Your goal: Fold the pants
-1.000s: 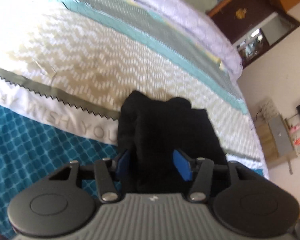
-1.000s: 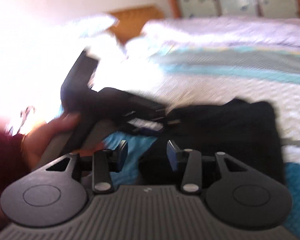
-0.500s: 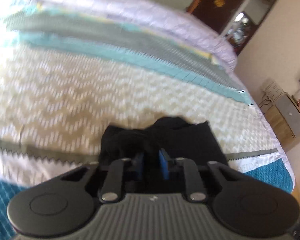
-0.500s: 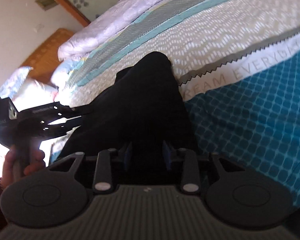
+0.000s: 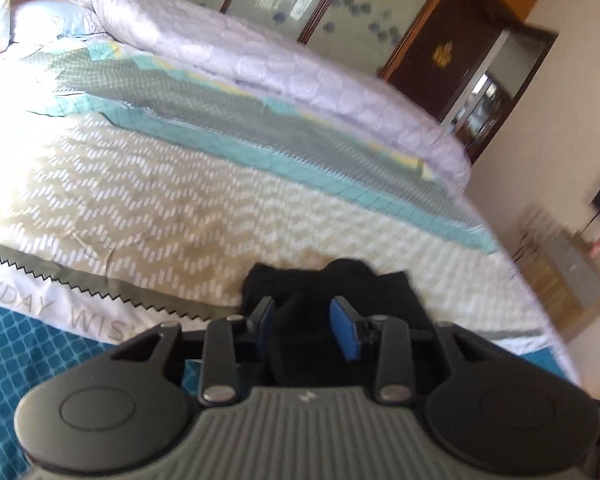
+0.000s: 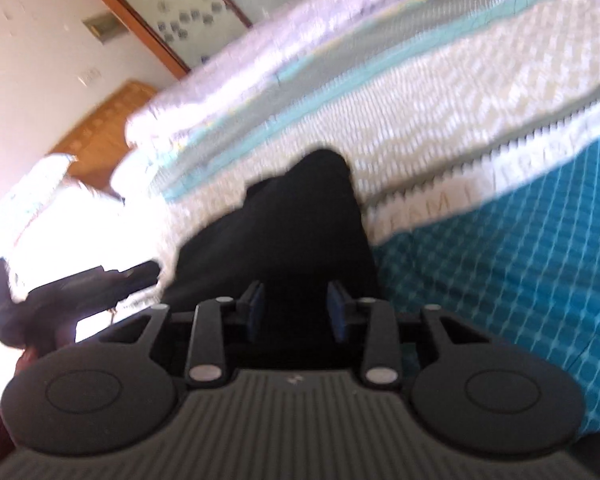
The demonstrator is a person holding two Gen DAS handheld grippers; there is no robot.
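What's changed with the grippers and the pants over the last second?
The left gripper clamped nearly shut on a bunch of the black pants half a second ago and its jaws have just been opening again, cloth between them. The right gripper rolled and closed onto the pants. The pants remain folded on the bedspread.

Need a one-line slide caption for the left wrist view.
Left gripper over folded black pants on a patterned bedspread, jaws just reopening around a bunched fold.

Patterned bed (image 5: 148,184): black pants (image 6: 284,232), white quilt (image 5: 284,60) on it.
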